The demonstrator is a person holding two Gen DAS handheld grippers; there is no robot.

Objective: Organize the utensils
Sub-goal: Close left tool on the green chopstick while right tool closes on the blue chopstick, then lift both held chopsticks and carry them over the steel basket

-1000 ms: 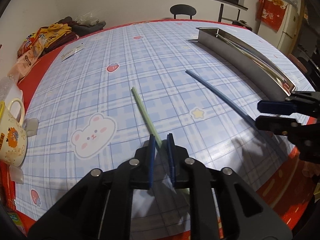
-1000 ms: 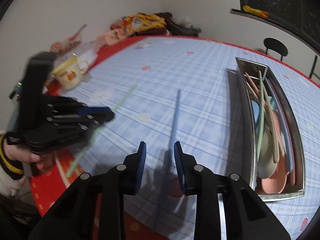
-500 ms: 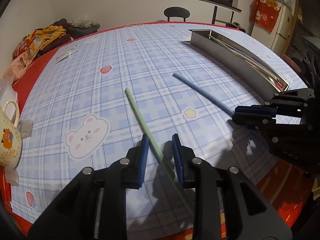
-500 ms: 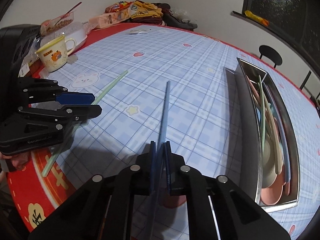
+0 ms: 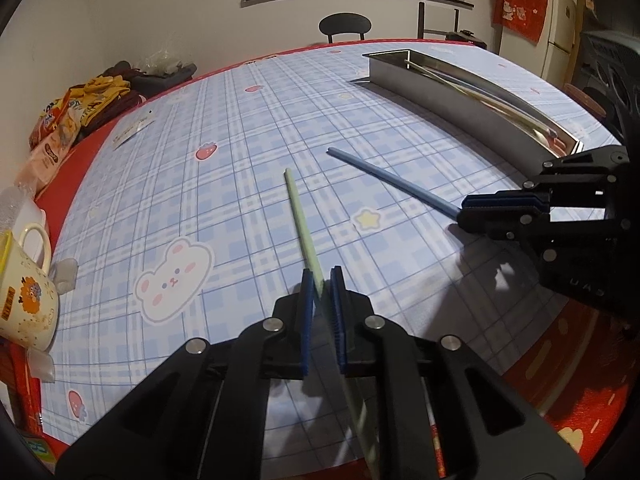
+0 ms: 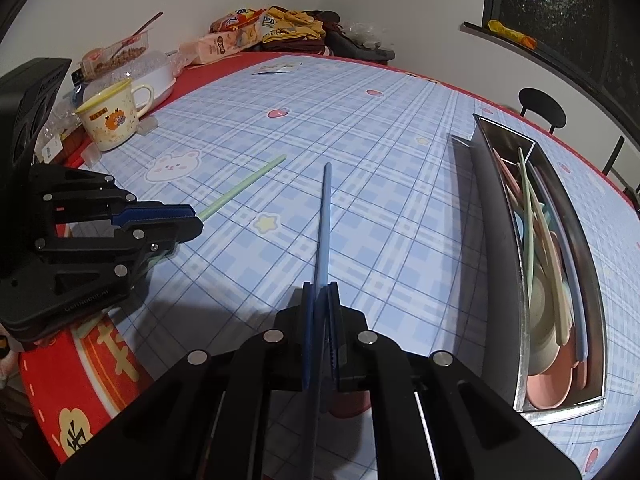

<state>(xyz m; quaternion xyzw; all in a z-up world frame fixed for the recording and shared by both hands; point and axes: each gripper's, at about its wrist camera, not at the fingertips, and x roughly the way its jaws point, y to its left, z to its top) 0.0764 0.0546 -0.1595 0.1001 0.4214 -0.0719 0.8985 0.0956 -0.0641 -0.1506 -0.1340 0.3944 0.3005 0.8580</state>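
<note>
My left gripper [image 5: 319,280] is shut on a pale green chopstick [image 5: 301,220] that points away over the blue plaid tablecloth; it also shows in the right wrist view [image 6: 240,187]. My right gripper [image 6: 321,292] is shut on a blue chopstick [image 6: 324,216], also seen in the left wrist view [image 5: 392,184], held just above the cloth. A long steel tray [image 6: 500,208] at the right holds several pastel chopsticks, spoons and plates; it also shows in the left wrist view [image 5: 440,92]. Each gripper shows in the other's view: the right one [image 5: 472,210], the left one [image 6: 188,218].
A yellow-rimmed mug [image 6: 108,124] stands at the table's left edge, also in the left wrist view [image 5: 24,296]. Snack bags and clothes [image 6: 276,28] lie at the far corner. A black chair [image 5: 345,26] stands beyond the table. The red table border [image 6: 96,364] runs along the near edge.
My left gripper closed from open onto the green chopstick. My right gripper, shut on the blue chopstick since half a second ago, holds it lifted.
</note>
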